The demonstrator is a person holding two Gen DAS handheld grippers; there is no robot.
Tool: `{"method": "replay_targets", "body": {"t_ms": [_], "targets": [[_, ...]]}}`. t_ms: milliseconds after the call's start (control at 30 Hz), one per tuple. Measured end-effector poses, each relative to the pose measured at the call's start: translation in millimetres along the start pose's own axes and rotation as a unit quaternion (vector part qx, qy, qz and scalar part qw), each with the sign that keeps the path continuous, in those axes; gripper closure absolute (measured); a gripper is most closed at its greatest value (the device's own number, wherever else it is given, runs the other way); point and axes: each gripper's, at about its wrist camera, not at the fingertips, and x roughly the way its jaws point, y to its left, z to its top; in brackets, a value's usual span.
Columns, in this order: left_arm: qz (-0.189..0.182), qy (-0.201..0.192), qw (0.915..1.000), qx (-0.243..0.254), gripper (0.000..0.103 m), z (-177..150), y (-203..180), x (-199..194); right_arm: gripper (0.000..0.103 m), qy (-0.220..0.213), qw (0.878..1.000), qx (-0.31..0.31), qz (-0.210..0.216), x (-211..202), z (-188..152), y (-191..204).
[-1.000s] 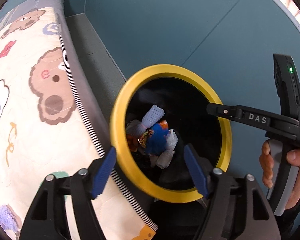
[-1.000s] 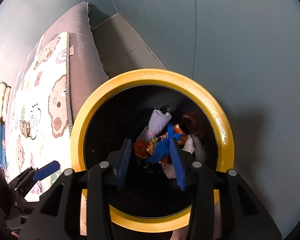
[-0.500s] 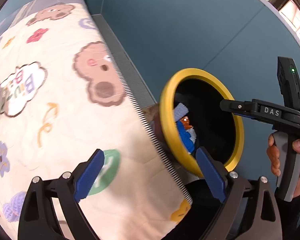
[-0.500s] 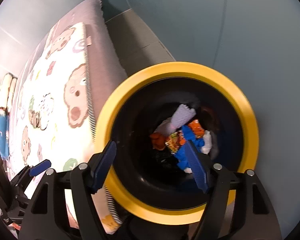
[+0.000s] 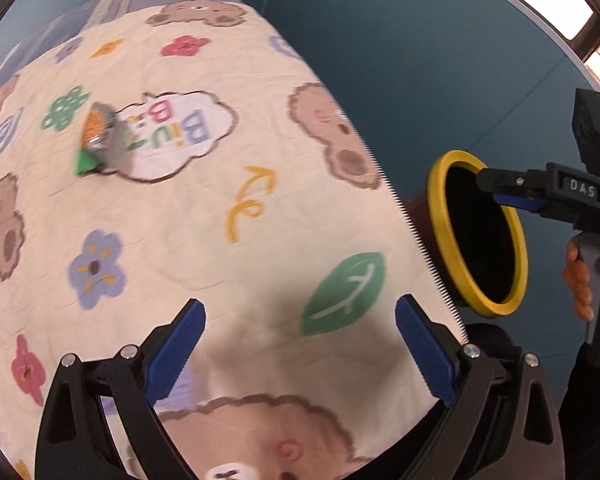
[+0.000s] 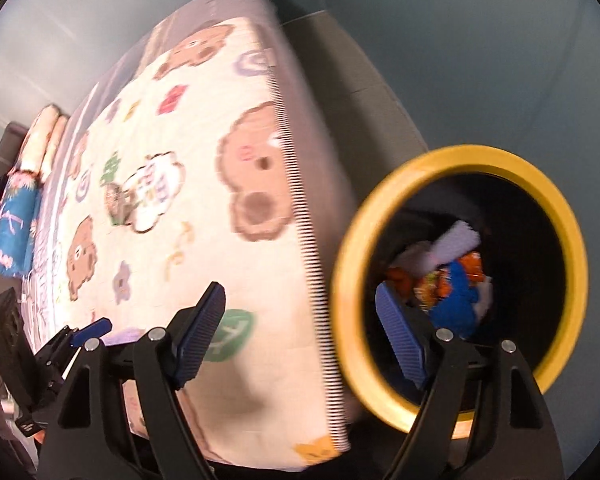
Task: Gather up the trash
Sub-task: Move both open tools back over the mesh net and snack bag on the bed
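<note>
A black bin with a yellow rim [image 5: 440,216] [image 6: 572,240] stands on the floor beside the bed. Inside it lie blue, orange and white wrappers [image 6: 456,276]. A crumpled orange, green and silver wrapper [image 5: 96,140] [image 6: 116,200] lies on the cartoon bedspread. My left gripper [image 5: 300,340] is open and empty above the bedspread, well short of that wrapper. My right gripper [image 6: 304,336] is open and empty, over the bin's left rim; it shows at the right in the left wrist view [image 5: 516,196].
The bed with a cream bear-print bedspread [image 5: 228,240] [image 6: 204,240] fills the left. Pillows [image 6: 40,148] and a blue cushion [image 6: 12,224] lie at its far end. A blue-grey wall [image 5: 420,60] stands behind the bin.
Both grippers have swung left, away from the bin toward the bed. The right gripper's jaws have opened wide. The wrapper on the bedspread has come into view.
</note>
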Motion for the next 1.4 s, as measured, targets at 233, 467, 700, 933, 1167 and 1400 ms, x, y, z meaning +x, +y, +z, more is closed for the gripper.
{"method": "replay_targets", "body": {"t_ms": [233, 467, 700, 933, 1167, 1400], "targets": [[0.022, -0.003, 0.9987, -0.045, 0.011, -18.7, 57.5, -19.8, 0.027, 0.014, 0.999, -0.04, 0.02, 14.4, 2.3, 67.9], [0.037, 0.0, 0.9967, -0.073, 0.011, -38.9, 100.3, -28.8, 0.027, 0.035, 0.996, -0.068, 0.035, 36.7, 2.6, 124.8], [0.042, 0.01, 0.9945, -0.096, 0.011, -54.8, 133.8, -24.2, 0.027, 0.054, 0.994, -0.088, 0.037, 63.0, 1.5, 169.6], [0.037, 0.018, 0.9932, -0.109, 0.011, -65.6, 152.0, -17.6, 0.027, 0.072, 0.991, -0.103, 0.035, 88.7, 3.6, 197.2], [0.023, 0.023, 0.9923, -0.12, 0.011, -71.0, 163.7, -11.5, 0.027, 0.087, 0.989, -0.116, 0.032, 109.6, 4.7, 219.3], [0.018, 0.014, 0.9919, -0.125, 0.011, -71.8, 175.4, -23.2, 0.027, 0.091, 0.987, -0.128, 0.025, 119.8, 7.3, 239.7]]}}
